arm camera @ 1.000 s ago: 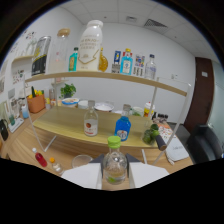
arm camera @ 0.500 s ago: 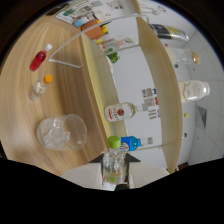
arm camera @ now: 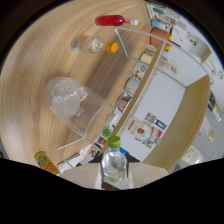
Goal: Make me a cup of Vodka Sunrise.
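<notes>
Clear plastic bottle (arm camera: pixel 113 165) with a green cap, pinched between the 2 fingers of the gripper (arm camera: pixel 114 181), so clamped on it, looks like. Whole view rolled hard over, bottle tipped with it, cap end leading away from the fingers toward the glass. Just ahead and slightly to one side: clear glass (arm camera: pixel 80 109) on the wooden table (arm camera: pixel 45 55), packed with ice. Bottle's long axis running straight along the fingers, mouth near the rim but not obviously over it. Probably a pour lining up; cap apparently still on though. Further out, a clear bottle with orange cap (arm camera: pixel 92 45) and a red bottle (arm camera: pixel 112 21), well apart from the glass.
</notes>
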### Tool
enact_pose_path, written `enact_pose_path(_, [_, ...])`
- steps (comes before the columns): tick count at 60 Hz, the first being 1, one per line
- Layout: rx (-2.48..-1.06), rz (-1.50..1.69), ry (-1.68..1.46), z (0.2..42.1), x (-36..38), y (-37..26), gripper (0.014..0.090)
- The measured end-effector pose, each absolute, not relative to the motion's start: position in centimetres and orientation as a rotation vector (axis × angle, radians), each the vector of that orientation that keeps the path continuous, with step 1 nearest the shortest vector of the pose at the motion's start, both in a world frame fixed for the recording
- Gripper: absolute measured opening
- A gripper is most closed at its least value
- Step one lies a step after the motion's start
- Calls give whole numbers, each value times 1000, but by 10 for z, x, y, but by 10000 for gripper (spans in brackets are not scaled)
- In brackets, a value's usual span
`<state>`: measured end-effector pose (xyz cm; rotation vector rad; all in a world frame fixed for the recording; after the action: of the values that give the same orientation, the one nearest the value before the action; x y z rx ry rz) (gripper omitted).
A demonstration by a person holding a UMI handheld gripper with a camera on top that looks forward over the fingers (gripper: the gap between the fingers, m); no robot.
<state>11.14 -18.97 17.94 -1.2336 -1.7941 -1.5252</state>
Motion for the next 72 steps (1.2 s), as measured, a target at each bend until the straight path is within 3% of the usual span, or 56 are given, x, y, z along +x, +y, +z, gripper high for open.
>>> enact_pose_path(9, [-1276,-1476,-1751,182,107,-193,354])
enact_pose_path(16, [-1399,-1333,-1587,192,102,-196,352])
enact_pose_path(27, [-1565,-830,-1101,237,75,-204,354])
enact_pose_path(34, [-1600,-518,-766,266,79,-213,353])
enact_pose_path(40, [-1634,-288,-537,267,92,-216,354])
enact_pose_path(54, [-1801,-6,-245,190,132,-212,353])
enact_pose_path(72, [-1984,113,-83,82,156,-195,351])
